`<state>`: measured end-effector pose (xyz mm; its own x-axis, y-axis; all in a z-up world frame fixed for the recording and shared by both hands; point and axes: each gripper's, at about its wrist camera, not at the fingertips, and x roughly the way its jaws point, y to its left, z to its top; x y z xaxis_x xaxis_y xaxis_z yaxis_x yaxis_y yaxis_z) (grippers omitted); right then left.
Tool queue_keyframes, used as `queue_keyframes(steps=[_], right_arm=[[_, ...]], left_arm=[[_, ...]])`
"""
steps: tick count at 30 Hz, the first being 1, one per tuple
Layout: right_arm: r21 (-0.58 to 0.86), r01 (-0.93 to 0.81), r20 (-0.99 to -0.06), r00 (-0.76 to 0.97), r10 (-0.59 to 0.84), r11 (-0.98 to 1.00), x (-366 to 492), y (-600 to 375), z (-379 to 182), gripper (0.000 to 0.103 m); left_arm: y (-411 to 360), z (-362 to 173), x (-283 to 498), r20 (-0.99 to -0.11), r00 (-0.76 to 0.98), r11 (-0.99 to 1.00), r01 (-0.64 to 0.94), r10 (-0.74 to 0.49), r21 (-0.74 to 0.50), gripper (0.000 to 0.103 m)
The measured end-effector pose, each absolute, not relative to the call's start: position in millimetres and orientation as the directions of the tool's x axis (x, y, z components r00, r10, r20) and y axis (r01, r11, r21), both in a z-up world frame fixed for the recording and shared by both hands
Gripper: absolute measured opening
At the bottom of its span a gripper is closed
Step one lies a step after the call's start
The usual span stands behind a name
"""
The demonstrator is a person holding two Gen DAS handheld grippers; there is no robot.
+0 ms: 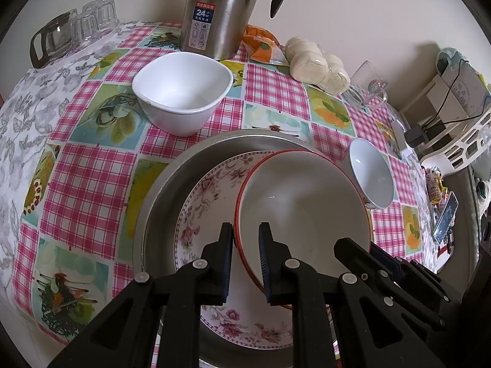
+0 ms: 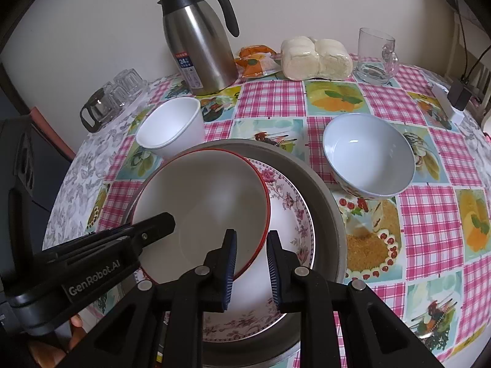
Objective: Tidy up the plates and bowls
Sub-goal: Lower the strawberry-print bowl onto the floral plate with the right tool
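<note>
- Nearest in the left wrist view, the left gripper straddles the near-left rim of the red-rimmed bowl: one finger outside, one inside, a small gap showing beside the rim, so a firm pinch cannot be told.
- Right gripper straddles the same bowl's right rim, its left finger inside and its right finger outside over the floral plate; its jaws stand apart with space around the rim, so again I cannot tell whether it grips.
- Red-rimmed bowl sits tilted on the floral plate, which lies inside the metal basin.
- Just right of the basin, the blue bowl stands on the checked tablecloth.
- Beyond the basin to the left stands the white bowl.
- Farther back, by the wall: steel flask, orange packet, wrapped buns, glass mug.
- Far left: upturned glasses and a glass pot.
</note>
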<state>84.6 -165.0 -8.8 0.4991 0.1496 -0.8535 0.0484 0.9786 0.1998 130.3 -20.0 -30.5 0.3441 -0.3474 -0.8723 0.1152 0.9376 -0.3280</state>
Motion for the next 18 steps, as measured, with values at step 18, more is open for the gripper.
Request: queue_keyframes(steps=[18], right_arm=[[0.224,0.049,-0.852,0.495,0.171,0.973,86.4,-166.9,-11.3,0.024]], left_arm=[[-12.9,-33.5,136.7,-0.863,0.321,0.919,0.079,-0.391,-0.387,0.018]])
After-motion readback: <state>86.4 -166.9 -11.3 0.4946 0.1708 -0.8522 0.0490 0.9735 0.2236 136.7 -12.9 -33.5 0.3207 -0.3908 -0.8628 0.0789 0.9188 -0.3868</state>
